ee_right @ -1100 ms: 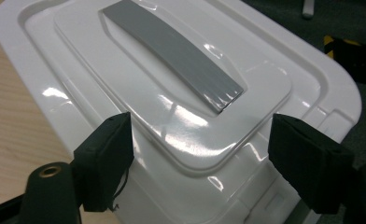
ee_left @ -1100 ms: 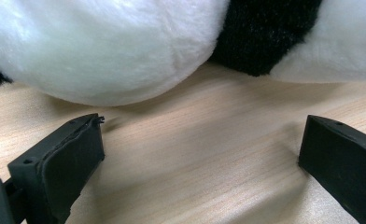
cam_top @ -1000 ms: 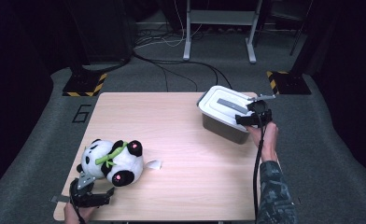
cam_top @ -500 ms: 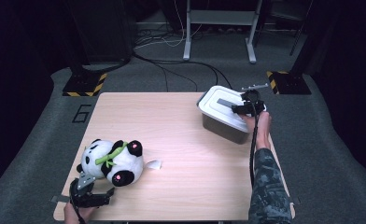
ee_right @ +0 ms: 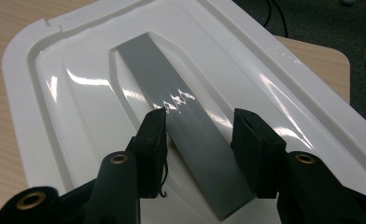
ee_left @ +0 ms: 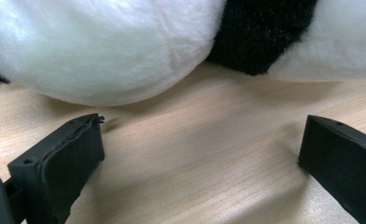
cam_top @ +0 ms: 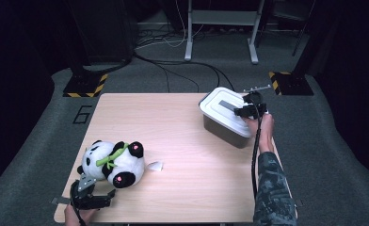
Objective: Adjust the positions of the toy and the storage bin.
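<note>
Wooden worktop (cam_top: 182,141) has a lidded bin (cam_top: 222,123) at its far right corner. The right tongs (ee_right: 200,130) have just been closing around the lid's grey handle (ee_right: 190,140), likely to lift it, not quite pinching yet. The left tongs (ee_left: 200,154) wait spread by the plush panda (cam_top: 111,162).

You have a black-and-white plush panda (cam_top: 111,162) with a green leaf scarf and pink paw spots, a glossy white plastic box lid (ee_right: 102,84) crossed by a grey strip handle (ee_right: 181,126), and a pale wood-grain table (cam_top: 173,141).
</note>
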Action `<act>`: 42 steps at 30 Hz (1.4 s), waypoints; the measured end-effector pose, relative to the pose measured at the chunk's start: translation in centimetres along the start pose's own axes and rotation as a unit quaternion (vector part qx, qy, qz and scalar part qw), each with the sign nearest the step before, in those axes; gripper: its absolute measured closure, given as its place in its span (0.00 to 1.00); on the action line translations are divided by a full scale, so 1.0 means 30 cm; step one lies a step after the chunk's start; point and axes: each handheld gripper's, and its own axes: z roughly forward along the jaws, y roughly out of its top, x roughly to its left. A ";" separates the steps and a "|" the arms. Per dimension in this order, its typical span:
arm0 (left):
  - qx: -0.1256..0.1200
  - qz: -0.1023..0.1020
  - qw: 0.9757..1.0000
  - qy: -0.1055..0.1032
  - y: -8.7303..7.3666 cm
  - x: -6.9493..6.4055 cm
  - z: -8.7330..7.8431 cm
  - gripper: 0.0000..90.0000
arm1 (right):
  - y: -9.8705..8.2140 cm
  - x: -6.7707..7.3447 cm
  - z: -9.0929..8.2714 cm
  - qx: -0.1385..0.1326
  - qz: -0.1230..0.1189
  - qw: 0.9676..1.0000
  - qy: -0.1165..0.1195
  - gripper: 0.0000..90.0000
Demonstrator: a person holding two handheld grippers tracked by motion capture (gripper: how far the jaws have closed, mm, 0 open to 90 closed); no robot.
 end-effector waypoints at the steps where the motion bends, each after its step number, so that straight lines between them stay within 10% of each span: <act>1: 0.000 0.000 1.000 0.000 0.000 0.000 0.000 0.00 | -0.007 0.004 -0.006 0.000 -0.001 1.000 0.002 0.63; 42: -0.001 -0.005 1.000 0.001 0.000 -0.003 0.000 0.00 | -0.193 0.221 -0.145 -0.032 -0.058 0.996 0.055 0.74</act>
